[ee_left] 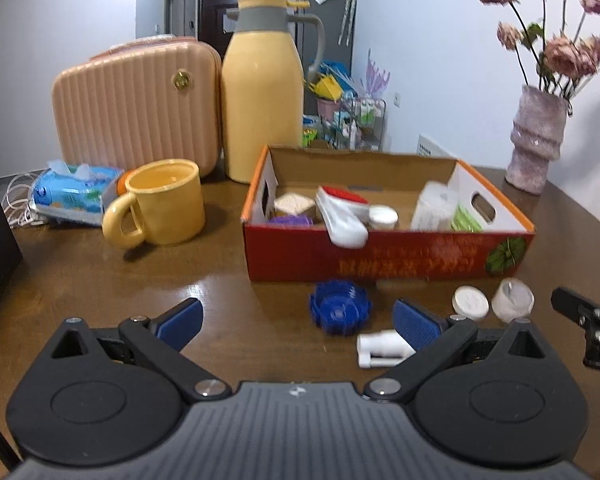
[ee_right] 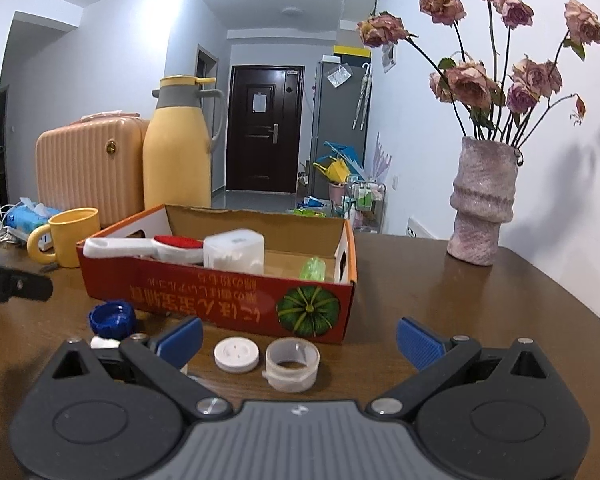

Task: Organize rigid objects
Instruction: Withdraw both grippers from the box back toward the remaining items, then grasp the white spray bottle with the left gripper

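Mug (ee_left: 168, 202), flask (ee_left: 262, 92), perhaps tissues (ee_left: 74, 194) flank box (ee_left: 388, 256).

We see the left gripper (ee_left: 298, 322) with jaws wide apart above the wooden table (ee_left: 100, 280), holding nothing. Between its fingers lies a blue cap (ee_left: 339, 308); a white plastic fitting (ee_left: 382, 349) touches the right pad (ee_left: 414, 325). The red cardboard box (ee_left: 384, 254) stands just behind.

Left tool (ee_left: 298, 322) and right tool (ee_right: 299, 340) both hover level, fingers spread wide, holding nothing
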`<state>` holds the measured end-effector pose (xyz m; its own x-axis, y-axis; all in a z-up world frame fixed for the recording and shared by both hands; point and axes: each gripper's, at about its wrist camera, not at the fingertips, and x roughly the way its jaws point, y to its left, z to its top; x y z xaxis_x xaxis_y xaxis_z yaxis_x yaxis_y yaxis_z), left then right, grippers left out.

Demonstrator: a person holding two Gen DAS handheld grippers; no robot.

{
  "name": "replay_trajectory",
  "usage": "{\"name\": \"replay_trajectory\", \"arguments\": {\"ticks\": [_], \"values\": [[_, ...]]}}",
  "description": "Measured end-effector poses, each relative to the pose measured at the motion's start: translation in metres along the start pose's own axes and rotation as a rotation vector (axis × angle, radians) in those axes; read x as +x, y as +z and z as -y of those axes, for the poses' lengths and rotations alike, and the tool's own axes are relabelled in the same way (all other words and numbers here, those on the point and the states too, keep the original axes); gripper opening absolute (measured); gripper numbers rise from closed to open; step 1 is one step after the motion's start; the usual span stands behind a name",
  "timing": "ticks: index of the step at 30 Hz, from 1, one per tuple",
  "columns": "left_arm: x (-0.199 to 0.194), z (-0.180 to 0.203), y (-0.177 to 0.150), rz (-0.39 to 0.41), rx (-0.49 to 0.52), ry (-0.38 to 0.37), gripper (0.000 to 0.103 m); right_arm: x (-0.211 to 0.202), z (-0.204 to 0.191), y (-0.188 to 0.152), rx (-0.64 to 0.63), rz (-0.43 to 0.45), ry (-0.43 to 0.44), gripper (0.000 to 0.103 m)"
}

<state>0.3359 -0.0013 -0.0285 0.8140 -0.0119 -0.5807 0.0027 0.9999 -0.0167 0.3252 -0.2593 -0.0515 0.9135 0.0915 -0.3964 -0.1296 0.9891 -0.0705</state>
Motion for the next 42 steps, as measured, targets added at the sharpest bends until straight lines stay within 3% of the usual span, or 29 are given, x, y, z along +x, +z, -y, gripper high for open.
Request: {"name": "replay_trajectory", "arguments": {"ticks": [13, 23, 42], "values": [[0.017, 0.034, -0.017, -0.084, -0.02, -0.036, 0.103, 0.008, 0.027, -0.011, 0.049, -0.018, -0.025, 0.103], [0.042, 0.064, -0.021, -0.112, -0.051, -0.044, 0.103, 0.02, 0.06, -0.018, 0.173, -0.058, -0.041, 0.103], [0.073, 0.089, -0.025, -0.132, -0.072, -0.002, 0.103, 0.026, 0.06, -0.026, 0.206, -0.111, -0.064, 0.103]]}}
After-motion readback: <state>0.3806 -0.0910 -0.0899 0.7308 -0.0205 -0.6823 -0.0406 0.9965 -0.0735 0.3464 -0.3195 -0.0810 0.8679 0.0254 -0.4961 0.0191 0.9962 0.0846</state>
